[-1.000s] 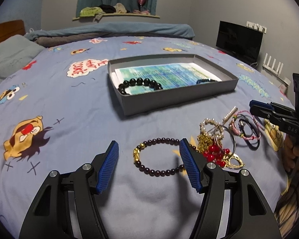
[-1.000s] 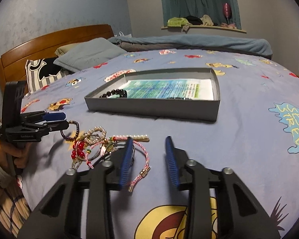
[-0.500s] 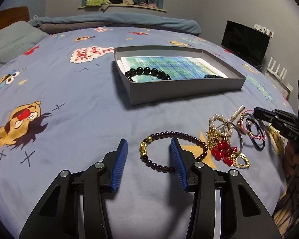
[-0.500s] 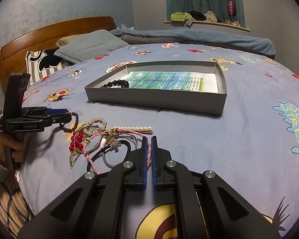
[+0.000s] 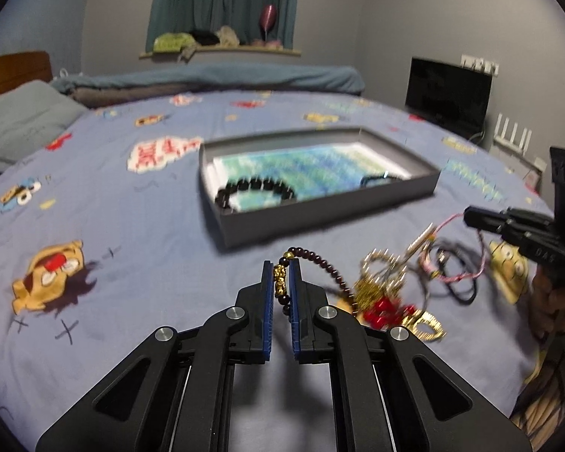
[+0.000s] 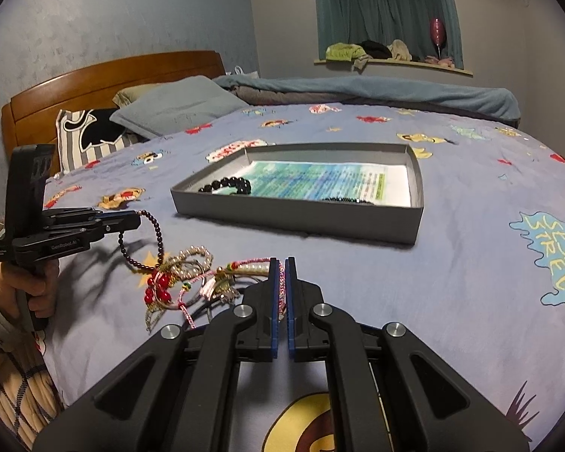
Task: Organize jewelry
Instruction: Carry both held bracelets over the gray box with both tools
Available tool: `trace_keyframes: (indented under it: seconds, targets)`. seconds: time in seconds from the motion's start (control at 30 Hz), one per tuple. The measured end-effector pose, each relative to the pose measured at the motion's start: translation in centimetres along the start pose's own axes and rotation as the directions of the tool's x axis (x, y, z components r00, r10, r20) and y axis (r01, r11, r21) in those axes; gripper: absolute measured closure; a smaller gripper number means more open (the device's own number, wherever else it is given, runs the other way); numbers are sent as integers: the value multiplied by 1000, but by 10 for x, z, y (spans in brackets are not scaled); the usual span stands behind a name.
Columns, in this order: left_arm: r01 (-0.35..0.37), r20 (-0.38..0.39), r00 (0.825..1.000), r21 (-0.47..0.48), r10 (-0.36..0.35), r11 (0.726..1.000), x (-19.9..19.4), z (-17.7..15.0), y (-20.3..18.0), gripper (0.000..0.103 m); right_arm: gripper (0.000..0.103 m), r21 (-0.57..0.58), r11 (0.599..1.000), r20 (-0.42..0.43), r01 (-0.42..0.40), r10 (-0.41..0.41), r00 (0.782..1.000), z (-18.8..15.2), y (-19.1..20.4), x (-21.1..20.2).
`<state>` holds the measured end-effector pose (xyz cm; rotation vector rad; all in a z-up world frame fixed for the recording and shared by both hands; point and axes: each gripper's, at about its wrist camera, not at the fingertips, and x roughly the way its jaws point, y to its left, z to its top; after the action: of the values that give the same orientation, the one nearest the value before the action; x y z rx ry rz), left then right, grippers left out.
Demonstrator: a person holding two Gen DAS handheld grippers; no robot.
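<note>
We are pinching the dark bead bracelet (image 5: 322, 263) in the left claw (image 5: 281, 282) and, seemingly, the pink cord (image 6: 281, 282) in the right claw (image 6: 281, 286) near the bed's (image 6: 452, 263) edge.

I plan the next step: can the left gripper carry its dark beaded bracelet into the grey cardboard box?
Probably yes: the left gripper is shut on the dark beaded bracelet, and only bare bedsheet lies before the open-topped grey cardboard box.

I see a lavender-blue bedsheet (image 6: 452, 282) printed with cartoon figures, a grey box (image 6: 293, 222) lined with blue-green paper (image 6: 320, 180), black beads (image 6: 228, 184) inside it, a dark maroon bracelet (image 5: 320, 263) with gold charms, red beads (image 6: 158, 288), and a pink cord (image 6: 281, 286).
</note>
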<state>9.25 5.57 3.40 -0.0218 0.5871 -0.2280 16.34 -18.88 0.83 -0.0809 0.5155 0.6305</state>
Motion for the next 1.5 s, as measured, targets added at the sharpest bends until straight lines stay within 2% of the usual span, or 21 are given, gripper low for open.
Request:
trace_keyframes:
  seconds: [0.6, 1.5]
  targets:
    - [31, 130, 991, -14, -29, 999, -9, 24, -16, 95, 100, 12, 1000, 91, -27, 25, 996, 22, 7, -6]
    - [68, 196, 979, -49, -57, 997, 11, 55, -29, 95, 100, 69, 997, 169, -26, 14, 985, 54, -1, 0]
